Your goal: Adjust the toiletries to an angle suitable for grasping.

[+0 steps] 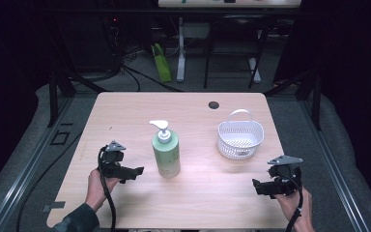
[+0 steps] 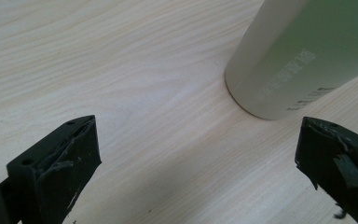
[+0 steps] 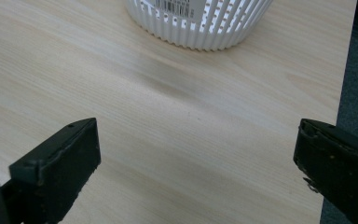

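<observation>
The pump bottle (image 1: 166, 155) stands upright mid-surface, pale green and smooth-walled. I judge it stiff, likely weighty with liquid, and slippery, so I'd grip the straight body low down, never the white pump head. Just left of the bottle, my left claw (image 1: 136, 171) points at it, jaws wide apart and empty. Right of the bottle sits the white slatted basket (image 1: 240, 139); nearer me, my right claw (image 1: 257, 186) gapes open too.
</observation>
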